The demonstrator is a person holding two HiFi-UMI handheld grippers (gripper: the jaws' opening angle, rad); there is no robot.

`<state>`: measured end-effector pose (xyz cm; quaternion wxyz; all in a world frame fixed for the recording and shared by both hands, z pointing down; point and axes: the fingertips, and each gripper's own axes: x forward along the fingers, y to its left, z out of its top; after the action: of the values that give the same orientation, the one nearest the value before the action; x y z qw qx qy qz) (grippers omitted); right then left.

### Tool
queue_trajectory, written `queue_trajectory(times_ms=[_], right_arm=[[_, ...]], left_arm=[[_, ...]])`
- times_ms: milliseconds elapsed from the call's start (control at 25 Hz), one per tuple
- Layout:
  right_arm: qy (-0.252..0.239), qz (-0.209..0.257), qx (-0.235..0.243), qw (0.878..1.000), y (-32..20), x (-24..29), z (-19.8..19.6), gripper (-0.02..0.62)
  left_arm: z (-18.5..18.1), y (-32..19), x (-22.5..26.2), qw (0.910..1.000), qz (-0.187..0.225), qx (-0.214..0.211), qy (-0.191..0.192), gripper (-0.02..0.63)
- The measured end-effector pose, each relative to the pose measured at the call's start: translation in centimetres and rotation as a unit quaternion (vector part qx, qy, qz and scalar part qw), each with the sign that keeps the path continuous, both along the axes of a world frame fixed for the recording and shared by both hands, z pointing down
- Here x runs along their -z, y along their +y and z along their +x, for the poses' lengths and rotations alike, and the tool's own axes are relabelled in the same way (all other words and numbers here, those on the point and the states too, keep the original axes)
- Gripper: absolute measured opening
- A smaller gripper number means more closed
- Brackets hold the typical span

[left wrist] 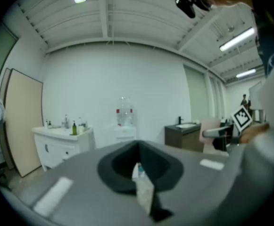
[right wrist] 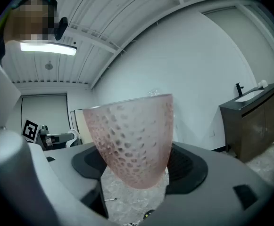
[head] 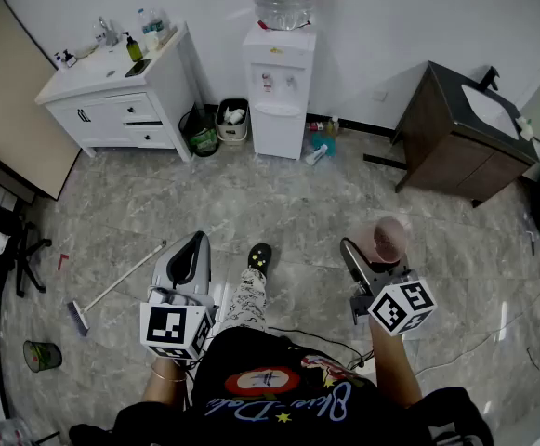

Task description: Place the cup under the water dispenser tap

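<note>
My right gripper is shut on a pink dimpled cup, held upright above the floor. In the right gripper view the cup fills the middle between the two dark pads and hides what lies behind it. The white water dispenser with a clear bottle on top stands against the far wall, well ahead of both grippers. It also shows small in the left gripper view, where the dispenser is straight ahead. My left gripper is shut with nothing in it.
A white vanity cabinet stands left of the dispenser, with small bins between them. A dark brown sink cabinet is at the right. A broom and a green bin lie at the left; cables run near the person's feet.
</note>
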<state>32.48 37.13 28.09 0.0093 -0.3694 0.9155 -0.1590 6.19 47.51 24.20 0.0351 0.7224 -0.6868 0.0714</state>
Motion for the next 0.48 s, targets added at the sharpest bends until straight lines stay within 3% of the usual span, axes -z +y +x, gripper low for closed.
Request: queue_trajectory(times_ms=[160,360,480], right_arm=[[0.026,0.002,-0.004,1.000,-5.6,-0.9,-2.7,0.365],[0.026,-0.008,0.001,1.000,-13.8,-1.8,-10.0,0.365],[0.018,0.006,0.024,1.000,-19.3,-1.0,-17.1,0.365]], left_arm=[[-2.5,-6.1,-0.2,0.9992,0.019,-0.010,-0.034,0.000],[-7.8,-15.5,-0.5,0.9985,0.036,-0.039,0.012,0.002],[-12.8,-21.1,-0.2,0.9989,0.035,-0.032,0.001,0.002]])
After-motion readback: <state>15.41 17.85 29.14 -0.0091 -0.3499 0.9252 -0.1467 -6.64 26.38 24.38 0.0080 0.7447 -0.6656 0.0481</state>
